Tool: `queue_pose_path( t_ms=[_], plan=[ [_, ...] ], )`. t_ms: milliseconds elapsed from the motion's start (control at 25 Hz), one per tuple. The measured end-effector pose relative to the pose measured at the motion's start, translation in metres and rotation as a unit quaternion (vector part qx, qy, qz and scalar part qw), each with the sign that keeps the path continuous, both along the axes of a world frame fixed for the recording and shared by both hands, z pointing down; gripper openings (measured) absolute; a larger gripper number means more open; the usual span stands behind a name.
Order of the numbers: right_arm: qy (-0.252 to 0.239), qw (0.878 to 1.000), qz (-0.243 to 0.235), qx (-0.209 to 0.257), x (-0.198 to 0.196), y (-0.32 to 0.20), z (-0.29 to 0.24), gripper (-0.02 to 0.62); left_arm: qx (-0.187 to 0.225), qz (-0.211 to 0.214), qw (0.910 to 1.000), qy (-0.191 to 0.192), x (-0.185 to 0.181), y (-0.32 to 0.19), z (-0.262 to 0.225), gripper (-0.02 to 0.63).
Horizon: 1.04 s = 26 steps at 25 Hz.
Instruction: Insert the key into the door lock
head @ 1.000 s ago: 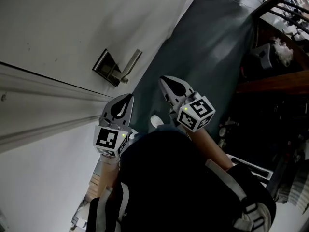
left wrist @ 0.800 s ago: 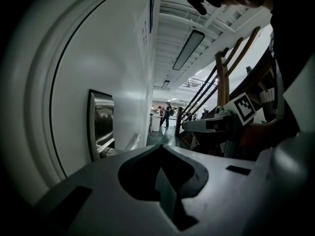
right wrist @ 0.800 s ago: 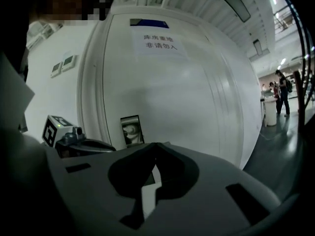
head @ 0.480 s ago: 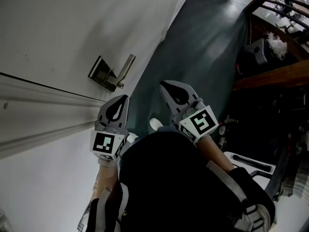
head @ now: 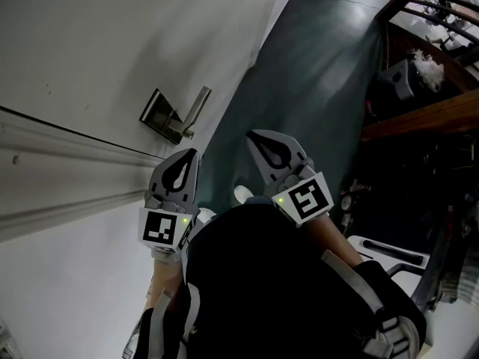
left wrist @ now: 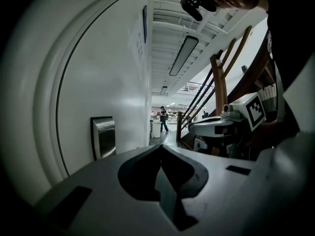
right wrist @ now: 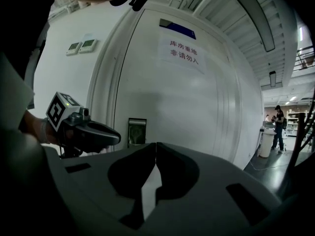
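Observation:
A metal lever handle on its lock plate point(head: 171, 116) sits on the white door point(head: 97, 58). The plate also shows in the left gripper view point(left wrist: 103, 137) and in the right gripper view point(right wrist: 137, 132). My left gripper point(head: 193, 153) hangs just below the handle, shut, nothing visible between its jaws point(left wrist: 160, 149). My right gripper point(head: 252, 134) is to its right, farther from the door, also shut with nothing showing in it point(right wrist: 156, 145). I see no key in any view. Each gripper appears in the other's view: right gripper point(left wrist: 231, 123), left gripper point(right wrist: 84, 130).
A dark floor point(head: 322, 88) runs along the door. Wooden furniture and cluttered shelves point(head: 426, 88) stand at the right. A printed sign point(right wrist: 184, 53) hangs on the door, with two wall panels point(right wrist: 81, 45) beside it. Far down the hall stands a person point(right wrist: 279, 127) by a white bin.
The handle has drifted left and up in the head view. The right gripper has turned a little, and both grippers sit slightly lower. Both stay shut.

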State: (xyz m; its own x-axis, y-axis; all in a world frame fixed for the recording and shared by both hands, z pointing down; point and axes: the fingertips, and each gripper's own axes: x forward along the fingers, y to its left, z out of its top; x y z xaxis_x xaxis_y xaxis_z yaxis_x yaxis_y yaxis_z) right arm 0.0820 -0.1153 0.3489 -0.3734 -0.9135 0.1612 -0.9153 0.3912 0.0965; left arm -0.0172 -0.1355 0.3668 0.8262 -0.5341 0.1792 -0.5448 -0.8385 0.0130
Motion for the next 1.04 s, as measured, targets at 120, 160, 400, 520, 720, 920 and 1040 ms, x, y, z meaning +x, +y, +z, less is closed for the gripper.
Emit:
queue_pose_path(
  t_ms=[120, 160, 400, 520, 720, 920, 1040],
  plan=[
    [0.006, 1.000, 0.004, -0.010, -0.002, 0.000, 0.007, 0.015, 0.002, -0.005, 1.0000, 0.000, -0.004, 0.000, -0.001, 0.008],
    [0.005, 1.000, 0.004, -0.014, -0.002, 0.000, 0.009, 0.015, 0.003, -0.006, 1.0000, 0.001, -0.005, 0.000, 0.000, 0.008],
    [0.009, 1.000, 0.003, -0.019, -0.004, 0.001, 0.013, 0.015, -0.001, -0.013, 0.9999, -0.002, -0.007, 0.002, 0.000, 0.008],
    [0.008, 1.000, 0.001, -0.021, -0.004, -0.001, 0.016, 0.015, -0.002, -0.014, 0.9999, -0.003, -0.009, 0.001, 0.003, 0.008],
    [0.013, 1.000, -0.006, -0.023, -0.005, -0.002, 0.018, 0.015, -0.004, -0.021, 0.9998, -0.006, -0.013, 0.002, 0.004, 0.008],
    [0.003, 1.000, -0.014, -0.023, -0.007, -0.004, 0.019, 0.015, -0.008, -0.026, 0.9996, -0.008, -0.016, 0.004, 0.007, 0.008],
    [-0.008, 0.999, -0.020, -0.025, -0.009, -0.005, 0.021, 0.015, -0.008, -0.029, 0.9995, -0.011, -0.017, 0.004, 0.008, 0.008]
  ],
)
